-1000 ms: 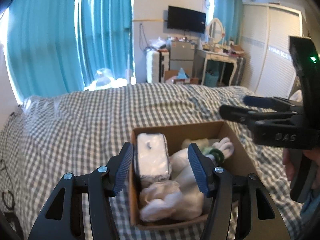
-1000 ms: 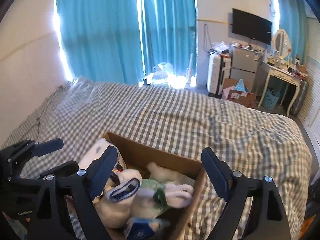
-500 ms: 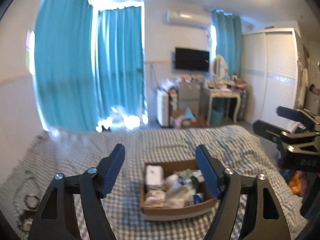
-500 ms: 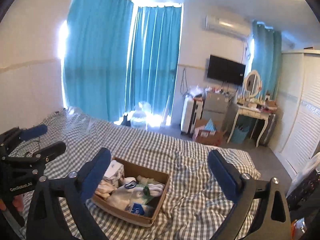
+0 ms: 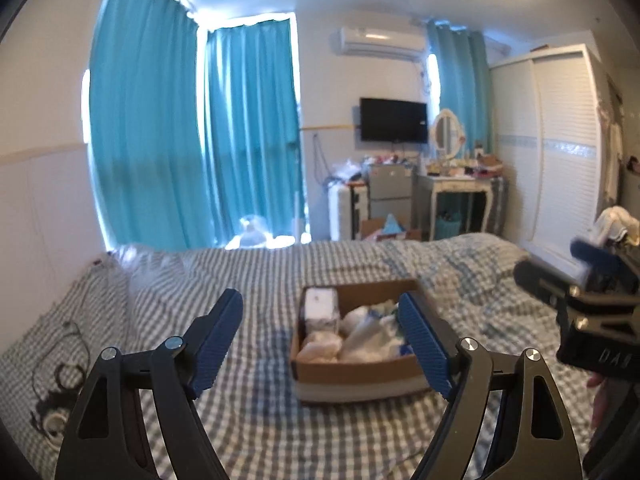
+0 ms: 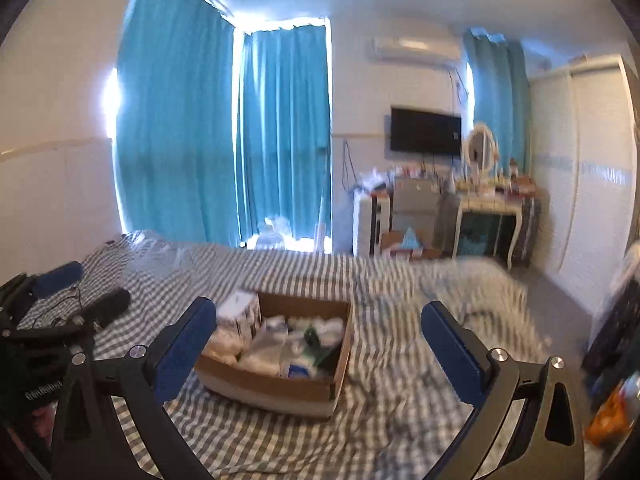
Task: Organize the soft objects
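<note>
A brown cardboard box (image 5: pixel 360 374) (image 6: pixel 276 390) sits on the grey checked bed. It holds several soft things: a wrapped white pack (image 5: pixel 320 310) (image 6: pixel 240 308) at the far left corner, white plush toys (image 5: pixel 360 340) (image 6: pixel 260 354) and a piece with green trim (image 6: pixel 314 338). My left gripper (image 5: pixel 320 344) is open and empty, raised well back from the box. My right gripper (image 6: pixel 316 344) is open and empty, also raised and back. Each gripper shows at the edge of the other's view.
The checked bed cover (image 5: pixel 260 432) spreads around the box. A cable and earphones (image 5: pixel 60 376) lie on the bed at the left. Blue curtains (image 5: pixel 200 140), a white dresser (image 5: pixel 456 196) and a white wardrobe (image 5: pixel 560 152) stand beyond the bed.
Both grippers have pulled up and back from the box, from just above its contents to well away. The box and its contents have stayed in place.
</note>
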Motion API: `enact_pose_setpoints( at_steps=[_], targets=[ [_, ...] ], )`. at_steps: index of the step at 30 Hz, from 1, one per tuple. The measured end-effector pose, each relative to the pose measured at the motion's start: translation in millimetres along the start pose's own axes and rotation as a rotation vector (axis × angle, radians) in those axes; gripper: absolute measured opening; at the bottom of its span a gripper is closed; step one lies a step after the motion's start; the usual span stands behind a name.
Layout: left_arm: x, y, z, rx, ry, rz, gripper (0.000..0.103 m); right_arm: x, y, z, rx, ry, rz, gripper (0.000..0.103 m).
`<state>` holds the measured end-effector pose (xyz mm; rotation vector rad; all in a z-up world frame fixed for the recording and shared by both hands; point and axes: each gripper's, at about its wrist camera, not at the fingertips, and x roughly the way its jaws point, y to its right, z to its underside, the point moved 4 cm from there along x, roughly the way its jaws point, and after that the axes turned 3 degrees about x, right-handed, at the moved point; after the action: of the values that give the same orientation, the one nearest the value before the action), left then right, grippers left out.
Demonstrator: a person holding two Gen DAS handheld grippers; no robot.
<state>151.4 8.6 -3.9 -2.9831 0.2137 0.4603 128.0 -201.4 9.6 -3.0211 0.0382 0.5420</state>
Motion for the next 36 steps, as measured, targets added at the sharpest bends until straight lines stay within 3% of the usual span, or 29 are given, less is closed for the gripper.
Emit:
enact_pose_setpoints(
  at_steps=[7,36],
  targets=[
    [17,-4,27,0.002,-0.031,-0.017,0.082,27,9,33,0.045,-0.070,-0.006,0.103],
    [22,-6,41,-0.039,-0.086,0.040,0.082,34,8,41,0.033,-0.097,0.012,0.103]
  ],
)
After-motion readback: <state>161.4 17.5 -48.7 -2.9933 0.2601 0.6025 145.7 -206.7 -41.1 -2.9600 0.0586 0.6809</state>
